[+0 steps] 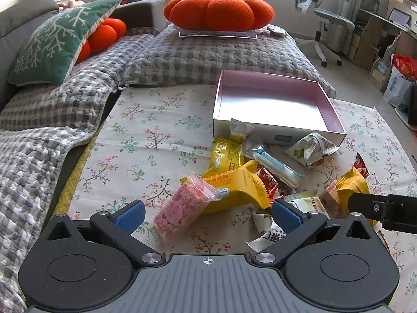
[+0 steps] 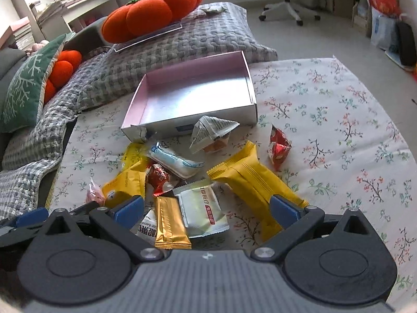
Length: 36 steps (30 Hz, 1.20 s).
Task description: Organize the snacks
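Observation:
A pile of wrapped snacks lies on the floral cloth (image 1: 146,140) in front of an open, empty pink-lined box (image 1: 273,104), which also shows in the right wrist view (image 2: 198,96). My left gripper (image 1: 208,215) is open, just above a pink snack packet (image 1: 182,208) beside a yellow packet (image 1: 234,185). My right gripper (image 2: 207,212) is open over a gold bar (image 2: 170,225) and a white packet (image 2: 203,211), with a long yellow packet (image 2: 250,182) by its right finger. The right gripper's finger (image 1: 365,206) shows in the left view.
A blue-white packet (image 2: 177,160), a red packet (image 2: 278,150) and a newsprint-patterned packet (image 2: 211,130) lie near the box. Checked grey cushions (image 1: 208,54), an orange pumpkin pillow (image 1: 219,9) and a green pillow (image 1: 57,41) lie behind. An office chair (image 1: 323,18) stands far right.

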### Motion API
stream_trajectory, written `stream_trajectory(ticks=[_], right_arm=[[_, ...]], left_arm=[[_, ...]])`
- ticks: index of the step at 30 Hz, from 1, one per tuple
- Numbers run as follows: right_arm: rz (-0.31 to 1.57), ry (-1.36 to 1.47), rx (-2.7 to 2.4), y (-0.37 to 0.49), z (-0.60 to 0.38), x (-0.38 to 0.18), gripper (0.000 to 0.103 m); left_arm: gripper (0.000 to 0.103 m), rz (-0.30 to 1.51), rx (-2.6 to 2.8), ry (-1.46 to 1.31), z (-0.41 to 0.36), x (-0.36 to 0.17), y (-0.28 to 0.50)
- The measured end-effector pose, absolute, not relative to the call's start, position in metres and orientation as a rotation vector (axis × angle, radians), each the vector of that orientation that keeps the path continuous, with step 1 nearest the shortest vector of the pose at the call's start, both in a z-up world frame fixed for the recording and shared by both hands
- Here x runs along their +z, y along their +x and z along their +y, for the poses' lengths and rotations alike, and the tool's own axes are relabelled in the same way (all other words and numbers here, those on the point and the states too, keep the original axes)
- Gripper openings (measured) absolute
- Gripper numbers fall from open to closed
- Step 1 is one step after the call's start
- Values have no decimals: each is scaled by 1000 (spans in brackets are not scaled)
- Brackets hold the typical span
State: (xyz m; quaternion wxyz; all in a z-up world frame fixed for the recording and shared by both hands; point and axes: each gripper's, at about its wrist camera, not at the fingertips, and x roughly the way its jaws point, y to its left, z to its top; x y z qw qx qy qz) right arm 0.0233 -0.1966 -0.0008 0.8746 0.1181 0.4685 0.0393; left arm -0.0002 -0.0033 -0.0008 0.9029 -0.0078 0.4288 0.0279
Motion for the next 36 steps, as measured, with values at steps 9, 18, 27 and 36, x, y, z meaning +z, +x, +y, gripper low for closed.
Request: stream_trajectory(ticks=[9,18,27,36], right_arm=[[952,191,38,23,-196,3,102],[882,38,-33,21,-189,8,102],[812,-69,-94,15,-183,14,102],[776,-125,-132,12,-182,15,102]], left_arm=[[103,879,64,-7,-4,-1,-1],[103,869,80,27,-6,-1,-1],[103,861,66,35,-7,-2,0],[103,812,61,61,-11,0,-2]])
